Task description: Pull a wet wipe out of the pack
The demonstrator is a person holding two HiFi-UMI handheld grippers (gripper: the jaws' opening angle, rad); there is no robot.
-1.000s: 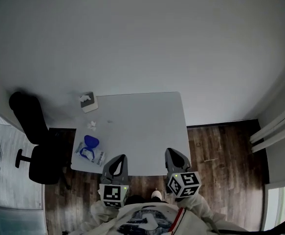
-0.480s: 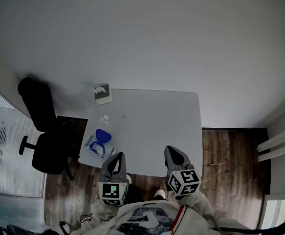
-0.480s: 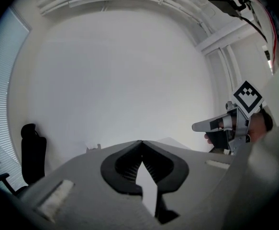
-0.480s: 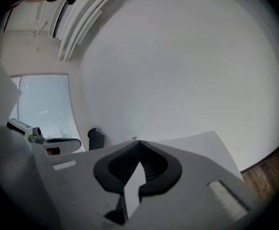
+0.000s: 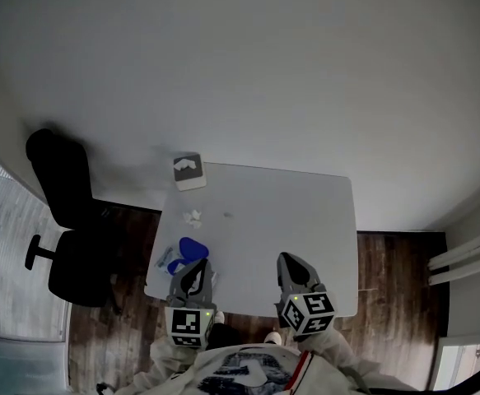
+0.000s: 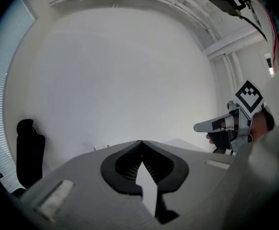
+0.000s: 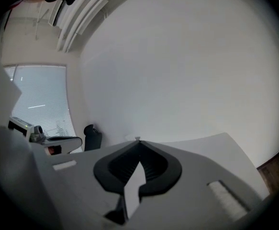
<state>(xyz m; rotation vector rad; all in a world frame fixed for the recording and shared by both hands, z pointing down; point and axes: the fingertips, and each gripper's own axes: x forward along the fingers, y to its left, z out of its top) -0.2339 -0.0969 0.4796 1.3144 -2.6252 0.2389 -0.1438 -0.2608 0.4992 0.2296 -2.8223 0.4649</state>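
Blue-lidded soft wipe pack (image 5: 182, 252) lies on the pale counter (image 5: 289, 212) just ahead of my left fingers (image 5: 200, 271). Left and right fingers (image 5: 291, 266) are closed and empty. A wipe is probably limp and damp, so I'd pinch it at the opening.

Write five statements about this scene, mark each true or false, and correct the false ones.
1. The left gripper is shut with nothing between its jaws. True.
2. The right gripper grips a wipe. False: it is shut and empty.
3. The wet wipe pack lies on the table near its left front corner, just ahead of the left gripper. True.
4. The black chair stands to the right of the table. False: it stands to its left in the head view.
5. The tissue box sits in the middle of the table. False: it sits at the far left corner.
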